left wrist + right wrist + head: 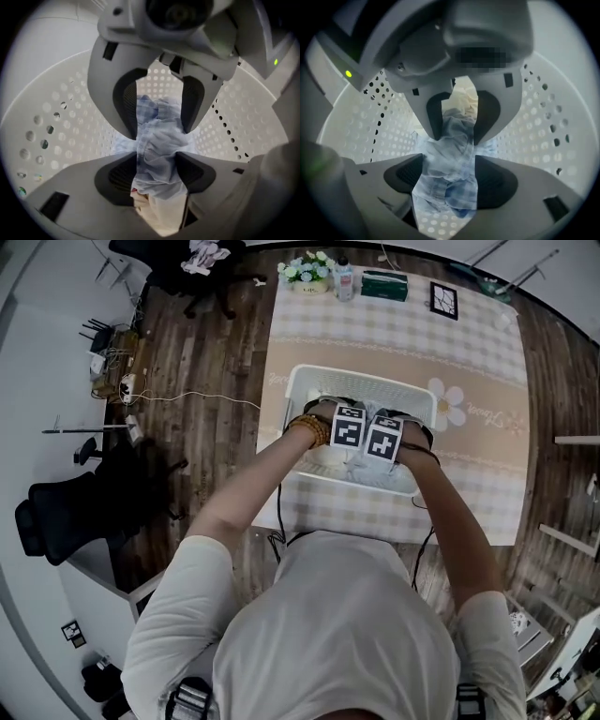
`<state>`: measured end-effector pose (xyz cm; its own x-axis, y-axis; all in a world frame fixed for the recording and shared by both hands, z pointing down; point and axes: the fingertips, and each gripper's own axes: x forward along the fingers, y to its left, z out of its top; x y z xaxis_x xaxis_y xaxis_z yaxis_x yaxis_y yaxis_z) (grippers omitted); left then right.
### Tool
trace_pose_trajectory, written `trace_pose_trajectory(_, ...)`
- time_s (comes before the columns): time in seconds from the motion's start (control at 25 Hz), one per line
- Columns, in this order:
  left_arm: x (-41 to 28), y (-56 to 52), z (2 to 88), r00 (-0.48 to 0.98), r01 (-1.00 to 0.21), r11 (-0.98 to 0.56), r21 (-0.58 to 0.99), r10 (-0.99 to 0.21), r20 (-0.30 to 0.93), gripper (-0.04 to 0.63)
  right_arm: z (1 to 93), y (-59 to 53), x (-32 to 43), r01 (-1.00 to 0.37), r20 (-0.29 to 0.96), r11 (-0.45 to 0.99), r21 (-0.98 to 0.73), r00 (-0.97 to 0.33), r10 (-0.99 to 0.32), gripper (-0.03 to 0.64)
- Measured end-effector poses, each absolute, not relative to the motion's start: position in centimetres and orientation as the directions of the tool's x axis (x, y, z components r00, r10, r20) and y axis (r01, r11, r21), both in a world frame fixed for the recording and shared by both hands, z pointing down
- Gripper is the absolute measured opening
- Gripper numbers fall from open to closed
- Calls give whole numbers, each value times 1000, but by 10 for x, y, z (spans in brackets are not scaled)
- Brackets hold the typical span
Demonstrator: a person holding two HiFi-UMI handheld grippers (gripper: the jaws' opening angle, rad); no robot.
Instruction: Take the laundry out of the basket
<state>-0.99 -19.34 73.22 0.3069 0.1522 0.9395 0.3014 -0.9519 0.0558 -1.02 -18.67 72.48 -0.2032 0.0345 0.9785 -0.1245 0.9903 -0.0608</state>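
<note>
Both grippers down in the white basket (pixel 302 382), centre frame.
The left gripper (pixel 157 161) and right gripper (pixel 447 165) have their jaws apart, with blue cloth (pixel 161 133) between them.

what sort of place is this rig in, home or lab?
Probably a lab or office staged as a home: a table with a checked cloth holds a laundry basket and flowers, yet a black office chair and a cabled power strip sit nearby.
</note>
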Motion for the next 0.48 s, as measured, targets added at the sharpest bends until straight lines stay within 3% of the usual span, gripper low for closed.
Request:
trace_pose_trajectory(0.32,-13,-192,764,323,296,-947,125,223,920,308,786,-182,-13,-148,980,980,-130,-171,104,373)
trace_pose_trajectory(0.48,-11,-189,774,301,350,-931,104,217,929,307,794,-183,-15,-141,979,984,-112,-184,85,329)
